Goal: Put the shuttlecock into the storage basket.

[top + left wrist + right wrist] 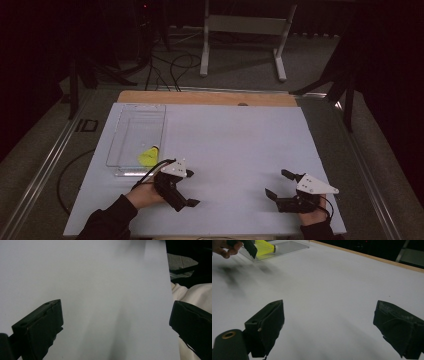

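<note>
High view: a yellow feathered shuttlecock lies inside the clear rectangular plastic tray, at its near end, on the white board covering the table; the tray's walls would keep the light thing from rolling off, which is likely why it sits there. The left gripper hovers over the board just beside the tray's near corner, jaws spread wide with nothing between them; in the left gripper view bare board shows between the two black pads. The right gripper rests low and well apart near the board's near right edge, jaws likewise wide and empty; it looks parked out of the way, pointing across the board towards the shuttlecock.
</note>
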`<state>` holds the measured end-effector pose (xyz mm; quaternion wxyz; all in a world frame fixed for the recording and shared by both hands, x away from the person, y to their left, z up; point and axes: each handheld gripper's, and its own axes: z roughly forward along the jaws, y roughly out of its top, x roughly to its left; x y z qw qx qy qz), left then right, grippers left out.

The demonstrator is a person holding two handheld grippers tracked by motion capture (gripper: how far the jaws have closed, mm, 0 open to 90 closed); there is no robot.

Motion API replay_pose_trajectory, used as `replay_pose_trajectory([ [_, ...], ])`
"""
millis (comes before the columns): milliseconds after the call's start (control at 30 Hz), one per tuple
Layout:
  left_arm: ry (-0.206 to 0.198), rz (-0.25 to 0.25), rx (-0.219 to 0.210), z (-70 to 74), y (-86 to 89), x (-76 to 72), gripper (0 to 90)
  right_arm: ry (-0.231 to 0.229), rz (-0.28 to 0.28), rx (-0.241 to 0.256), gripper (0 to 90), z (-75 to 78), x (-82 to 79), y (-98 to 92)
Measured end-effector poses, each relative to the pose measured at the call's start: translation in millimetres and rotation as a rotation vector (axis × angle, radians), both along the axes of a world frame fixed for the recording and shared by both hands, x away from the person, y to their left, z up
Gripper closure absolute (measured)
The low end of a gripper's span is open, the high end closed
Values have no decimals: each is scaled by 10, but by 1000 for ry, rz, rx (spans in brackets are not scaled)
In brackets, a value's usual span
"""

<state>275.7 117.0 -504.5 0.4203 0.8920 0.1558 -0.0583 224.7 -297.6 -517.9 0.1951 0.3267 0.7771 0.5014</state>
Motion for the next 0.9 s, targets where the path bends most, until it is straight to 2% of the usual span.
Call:
replay_pose_trajectory([
  [100, -5, 12, 0, -33, 47, -31, 0, 2, 0, 0, 100, 0, -1, 2],
  [533, -27, 61, -91, -94, 316, -147, 0, -2, 10, -10, 100, -7, 3, 3],
  [667, -44, 82, -92, -106, 375, -185, 0, 2, 9, -7, 100, -8, 2, 5],
  [800, -45, 101, -90, -112, 442, -207, 0, -3, 12, -10, 100, -5, 0, 8],
  [900, -45, 116, -106, -117, 510, -233, 0, -3, 11, -10, 100, -4, -1, 5],
])
